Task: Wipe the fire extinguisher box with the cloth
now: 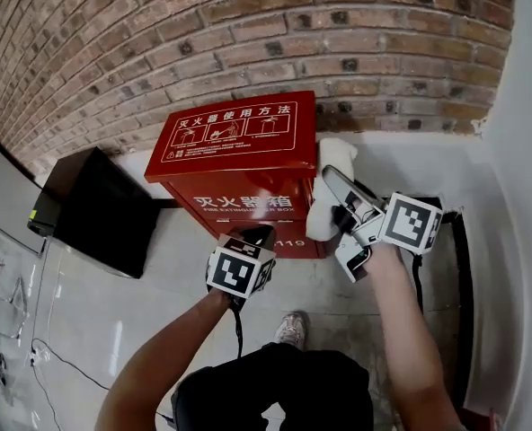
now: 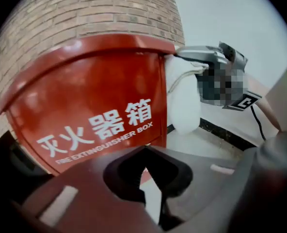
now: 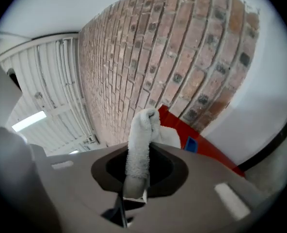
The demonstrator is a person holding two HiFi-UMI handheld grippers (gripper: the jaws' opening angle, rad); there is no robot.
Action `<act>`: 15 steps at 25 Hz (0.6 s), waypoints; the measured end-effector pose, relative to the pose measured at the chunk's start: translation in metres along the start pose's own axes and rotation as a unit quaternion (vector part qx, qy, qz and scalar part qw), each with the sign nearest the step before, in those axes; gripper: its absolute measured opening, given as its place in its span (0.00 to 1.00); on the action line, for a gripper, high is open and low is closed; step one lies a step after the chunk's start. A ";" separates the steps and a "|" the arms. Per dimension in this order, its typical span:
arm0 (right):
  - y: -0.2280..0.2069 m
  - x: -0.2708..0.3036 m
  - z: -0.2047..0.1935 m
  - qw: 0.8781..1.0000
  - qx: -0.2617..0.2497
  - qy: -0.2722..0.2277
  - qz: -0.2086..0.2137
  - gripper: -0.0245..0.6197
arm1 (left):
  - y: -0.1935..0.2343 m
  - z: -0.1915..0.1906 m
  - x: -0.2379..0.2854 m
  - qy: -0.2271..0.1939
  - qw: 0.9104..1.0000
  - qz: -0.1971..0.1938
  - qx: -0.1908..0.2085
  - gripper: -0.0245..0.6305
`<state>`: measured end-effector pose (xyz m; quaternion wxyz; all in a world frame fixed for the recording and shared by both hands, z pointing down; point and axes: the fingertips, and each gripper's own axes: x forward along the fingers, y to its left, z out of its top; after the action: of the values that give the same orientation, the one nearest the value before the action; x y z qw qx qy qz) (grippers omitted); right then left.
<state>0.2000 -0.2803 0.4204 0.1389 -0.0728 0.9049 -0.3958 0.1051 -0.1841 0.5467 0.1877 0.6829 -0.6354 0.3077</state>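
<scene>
The red fire extinguisher box stands on the pale floor against the brick wall, its sloped lid printed with white characters. The right gripper has its 2 jaws closed on a white cloth, a fold pinched between them. The cloth hangs against the box's right side, by the lid's right edge. The left gripper hovers in front of the box, near the lower edge of its front face, jaws together and holding nothing. A black panel leans at the box's left.
</scene>
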 end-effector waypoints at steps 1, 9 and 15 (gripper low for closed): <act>0.001 -0.006 0.005 0.999 -0.026 -0.013 -0.026 0.16 | 0.012 -0.001 -0.014 -0.003 1.000 0.012 0.004 0.04; 0.114 -0.017 0.032 0.954 -0.285 -0.077 -0.047 0.16 | 0.117 -0.016 -0.102 -0.046 0.995 0.083 -0.012 0.04; 0.167 0.071 -0.066 0.951 -0.306 0.010 0.039 0.16 | 0.195 -0.045 -0.106 -0.081 0.992 0.074 -0.062 0.04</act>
<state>0.1087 -0.1390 0.3264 0.1164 -0.0722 0.9860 -0.0948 -0.0954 -0.0995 0.4838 0.1541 0.6434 -0.7154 0.2247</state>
